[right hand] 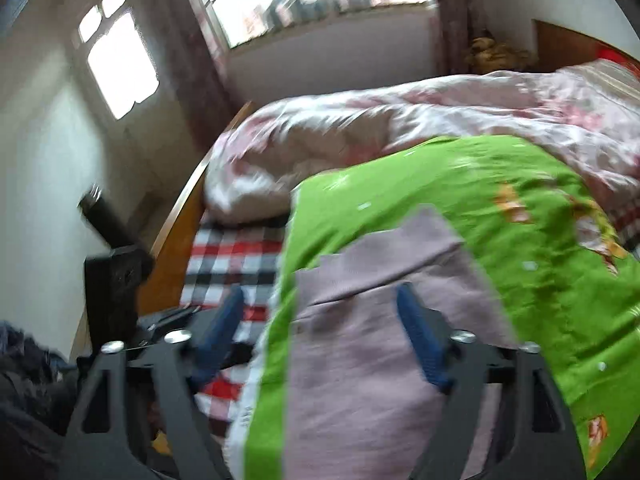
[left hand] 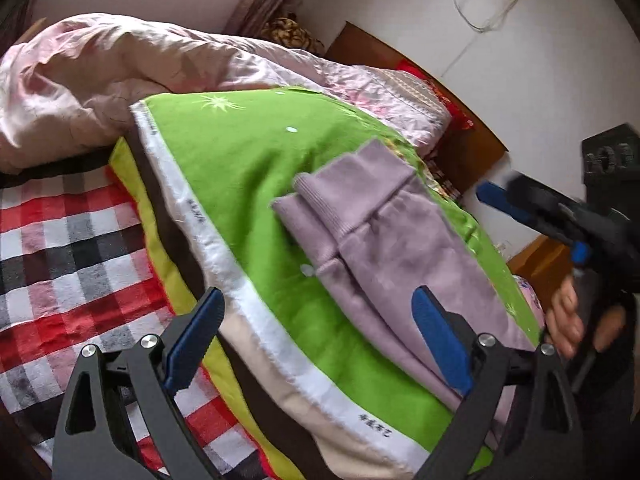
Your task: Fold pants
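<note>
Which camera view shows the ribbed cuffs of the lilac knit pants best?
The left wrist view is best: the ribbed cuffs of the lilac knit pants are sharp, lying on the green blanket ahead of the open left tool. In the right wrist view, motion blur smears the pants, so no ribbing shows.

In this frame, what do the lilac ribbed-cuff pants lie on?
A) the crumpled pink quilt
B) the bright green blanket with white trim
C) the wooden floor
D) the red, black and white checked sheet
B: the lilac ribbed-cuff pants rest flat on the bright green blanket, with neither open gripper holding them.
</note>
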A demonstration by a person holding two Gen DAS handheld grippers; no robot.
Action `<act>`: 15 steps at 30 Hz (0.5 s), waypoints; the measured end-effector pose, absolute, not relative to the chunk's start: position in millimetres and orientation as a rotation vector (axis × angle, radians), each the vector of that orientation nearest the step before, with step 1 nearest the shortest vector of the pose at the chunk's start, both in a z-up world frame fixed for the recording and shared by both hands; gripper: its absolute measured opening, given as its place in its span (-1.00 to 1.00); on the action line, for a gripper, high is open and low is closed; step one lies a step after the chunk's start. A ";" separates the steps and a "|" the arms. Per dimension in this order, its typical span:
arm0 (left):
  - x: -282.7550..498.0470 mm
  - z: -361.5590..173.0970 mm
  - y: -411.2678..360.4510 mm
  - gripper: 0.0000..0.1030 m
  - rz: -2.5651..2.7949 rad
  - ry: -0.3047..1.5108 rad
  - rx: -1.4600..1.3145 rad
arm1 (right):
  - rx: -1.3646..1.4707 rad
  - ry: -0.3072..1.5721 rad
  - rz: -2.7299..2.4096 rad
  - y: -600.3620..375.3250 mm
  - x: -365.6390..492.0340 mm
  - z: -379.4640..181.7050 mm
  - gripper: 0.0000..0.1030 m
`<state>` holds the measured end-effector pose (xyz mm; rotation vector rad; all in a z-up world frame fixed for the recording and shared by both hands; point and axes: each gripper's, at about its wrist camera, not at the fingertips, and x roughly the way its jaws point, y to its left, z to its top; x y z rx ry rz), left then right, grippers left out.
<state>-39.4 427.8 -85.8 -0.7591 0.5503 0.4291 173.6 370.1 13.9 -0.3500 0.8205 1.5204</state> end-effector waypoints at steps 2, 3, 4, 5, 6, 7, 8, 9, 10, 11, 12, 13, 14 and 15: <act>-29.3 -85.4 429.8 0.83 0.359 0.544 -0.782 | -0.345 0.813 1.429 359.0 203.0 8.6 -0.03; -25.2 -85.3 429.8 0.81 0.334 0.539 -0.794 | -0.337 0.823 1.404 354.8 212.2 4.0 -0.03; -19.7 -85.1 429.7 0.81 0.310 0.531 -0.813 | -0.321 0.839 1.388 352.1 222.3 -0.9 -0.03; -15.4 -84.6 430.2 0.80 0.297 0.519 -0.829 | -0.305 0.857 1.381 349.9 232.6 -5.8 -0.03; -13.1 -84.2 430.5 0.78 0.292 0.511 -0.837 | -0.301 0.876 1.372 349.3 241.9 -12.8 -0.03; -7.7 -83.8 433.0 0.67 0.282 0.502 -0.848 | -0.313 0.878 1.367 351.3 244.7 -16.8 -0.04; -3.0 -83.6 433.6 0.53 0.278 0.505 -0.850 | -0.334 0.872 1.363 353.7 246.2 -20.0 -0.05; 4.1 -83.9 434.9 0.47 0.285 0.524 -0.842 | -0.356 0.865 1.364 358.6 246.8 -23.4 -0.05; 9.9 -84.5 435.6 0.40 0.290 0.537 -0.833 | -0.363 0.867 1.371 362.8 247.6 -26.1 -0.05; 15.0 -86.1 437.5 0.36 0.297 0.548 -0.826 | -0.366 0.871 1.379 364.8 249.0 -28.6 -0.05; 19.0 -88.1 439.0 0.33 0.309 0.562 -0.821 | -0.376 0.871 1.381 371.7 248.3 -32.3 -0.05; 22.9 -89.8 440.8 0.27 0.326 0.578 -0.817 | -0.390 0.870 1.384 376.1 247.4 -34.6 -0.06; 24.6 -90.6 442.3 0.18 0.334 0.582 -0.815 | -0.404 0.866 1.387 380.8 245.3 -37.1 -0.07; 25.2 -91.2 443.8 0.12 0.342 0.583 -0.815 | -0.419 0.862 1.390 385.9 243.4 -39.3 -0.08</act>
